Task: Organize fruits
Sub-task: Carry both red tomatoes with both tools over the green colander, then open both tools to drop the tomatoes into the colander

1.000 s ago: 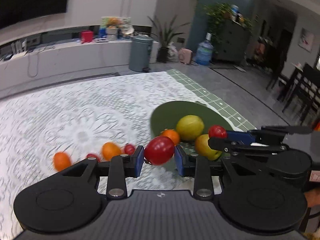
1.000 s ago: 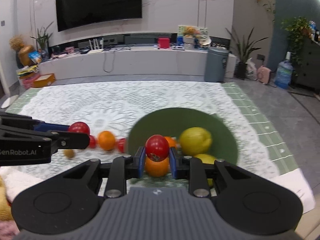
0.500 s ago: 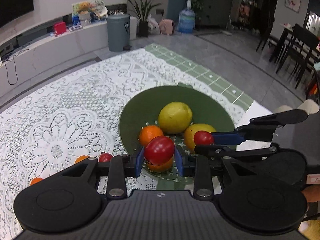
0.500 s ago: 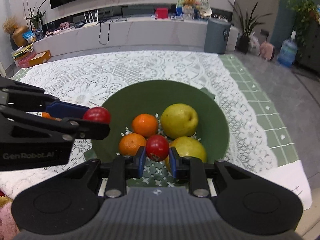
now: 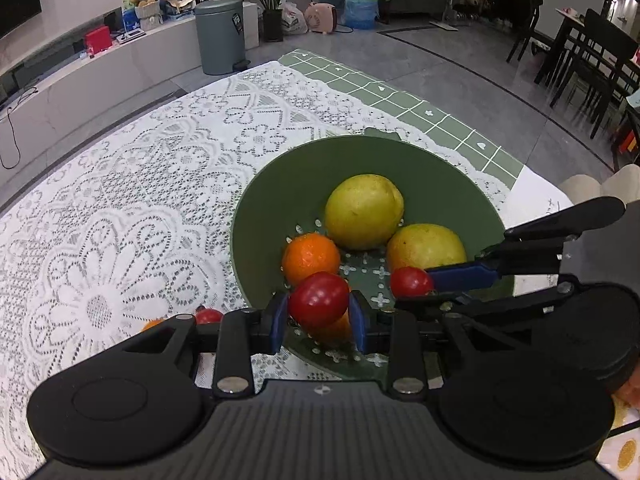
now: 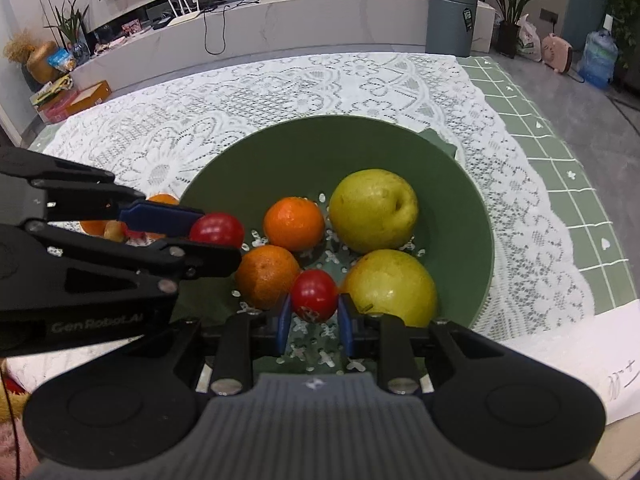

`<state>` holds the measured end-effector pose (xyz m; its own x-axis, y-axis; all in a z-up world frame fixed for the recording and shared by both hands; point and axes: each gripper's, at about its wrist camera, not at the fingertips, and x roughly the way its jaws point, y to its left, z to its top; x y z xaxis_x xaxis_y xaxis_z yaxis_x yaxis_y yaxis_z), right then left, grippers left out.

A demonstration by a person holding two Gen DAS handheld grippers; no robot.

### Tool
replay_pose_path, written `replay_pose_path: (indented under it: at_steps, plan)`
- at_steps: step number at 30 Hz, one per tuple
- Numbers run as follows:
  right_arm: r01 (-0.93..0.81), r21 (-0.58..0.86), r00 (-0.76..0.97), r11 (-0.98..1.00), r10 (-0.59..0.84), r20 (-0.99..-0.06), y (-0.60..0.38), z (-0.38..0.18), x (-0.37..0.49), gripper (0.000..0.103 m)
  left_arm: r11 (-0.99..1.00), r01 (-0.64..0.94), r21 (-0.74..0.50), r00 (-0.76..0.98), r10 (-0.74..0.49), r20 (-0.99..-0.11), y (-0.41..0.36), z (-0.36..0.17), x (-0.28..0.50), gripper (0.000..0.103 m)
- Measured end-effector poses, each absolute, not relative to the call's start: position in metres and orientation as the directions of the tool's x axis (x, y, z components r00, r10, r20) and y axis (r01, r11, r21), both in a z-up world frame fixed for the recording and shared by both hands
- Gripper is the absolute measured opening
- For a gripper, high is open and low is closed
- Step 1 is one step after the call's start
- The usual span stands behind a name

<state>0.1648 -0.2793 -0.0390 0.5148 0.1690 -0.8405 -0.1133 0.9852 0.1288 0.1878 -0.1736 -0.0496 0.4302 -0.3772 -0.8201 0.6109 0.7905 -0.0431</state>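
A green perforated bowl (image 5: 264,216) (image 6: 460,184) sits on the lace tablecloth and holds two yellow-green pears (image 6: 374,210) (image 6: 394,286) and two oranges (image 6: 294,224) (image 6: 266,276). My left gripper (image 5: 319,312) is shut on a red tomato (image 5: 318,300) and holds it over the bowl's near left rim. It also shows in the right wrist view (image 6: 216,230). My right gripper (image 6: 313,314) is shut on a second red tomato (image 6: 313,296), low over the bowl's floor between an orange and a pear. This gripper shows in the left wrist view (image 5: 412,282).
More small fruit lies on the cloth left of the bowl: a red tomato (image 5: 208,315) and oranges (image 6: 162,200) (image 6: 94,227). A white paper (image 6: 560,360) lies at the table's right front. The table's green-checked edge (image 6: 560,152) is at right.
Both grippers moved forward and down over the bowl, each still holding its tomato. The right gripper's tomato sank between an orange and a pear.
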Motion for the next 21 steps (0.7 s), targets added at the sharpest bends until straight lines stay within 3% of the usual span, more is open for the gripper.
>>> replay_pose_path:
  at_steps: [7, 17, 21]
  plan:
    - [-0.153, 0.056, 0.514, 0.987, 0.128, -0.848, -0.263, -0.046, 0.166, 0.022, 0.780, 0.624, -0.045, 0.420, -0.383, -0.823, -0.178, -0.056, 0.187, 0.036]
    - [-0.134, 0.081, 0.526, 0.988, 0.140, -0.839, -0.270, -0.046, 0.165, 0.023, 0.797, 0.599, -0.081, 0.420, -0.398, -0.816, -0.174, -0.055, 0.189, 0.037]
    - [-0.134, 0.086, 0.540, 0.987, 0.146, -0.829, -0.271, -0.044, 0.161, 0.032, 0.808, 0.583, -0.086, 0.430, -0.397, -0.811, -0.172, -0.053, 0.187, 0.043]
